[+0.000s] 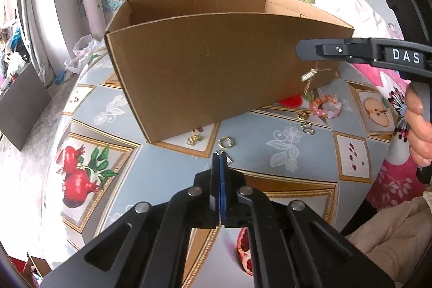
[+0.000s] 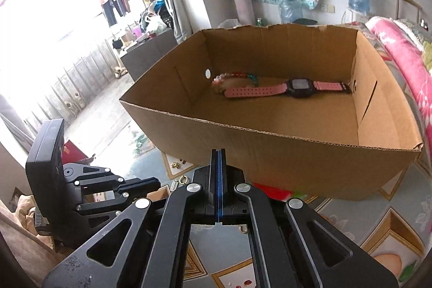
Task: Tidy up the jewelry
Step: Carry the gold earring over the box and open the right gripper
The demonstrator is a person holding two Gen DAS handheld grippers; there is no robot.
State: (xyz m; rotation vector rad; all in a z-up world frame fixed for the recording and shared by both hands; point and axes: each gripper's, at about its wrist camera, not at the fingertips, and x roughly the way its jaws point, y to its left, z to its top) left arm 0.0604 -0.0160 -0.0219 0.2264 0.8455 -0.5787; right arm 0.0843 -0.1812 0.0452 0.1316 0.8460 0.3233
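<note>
A brown cardboard box (image 1: 216, 66) stands on the patterned table; it also shows in the right wrist view (image 2: 283, 161). Inside lie a pink watch (image 2: 291, 88) and a bead bracelet (image 2: 232, 77). My right gripper (image 1: 302, 51) is shut on a gold pendant earring (image 1: 309, 78) that hangs in front of the box's near wall; in its own view the right gripper (image 2: 218, 153) is closed just short of the box rim. My left gripper (image 1: 220, 154) is shut low over the table, with a small silver piece (image 1: 229, 159) at its tip. A gold ring (image 1: 226, 142), a gold charm (image 1: 193, 139) and a pink bead bracelet (image 1: 325, 105) lie on the table.
A silver clasp (image 1: 307, 128) and a gold clasp (image 1: 303, 115) lie near the bracelet. A pink blanket (image 2: 399, 56) lies right of the box. The table edge drops off at left to the floor (image 1: 24, 153).
</note>
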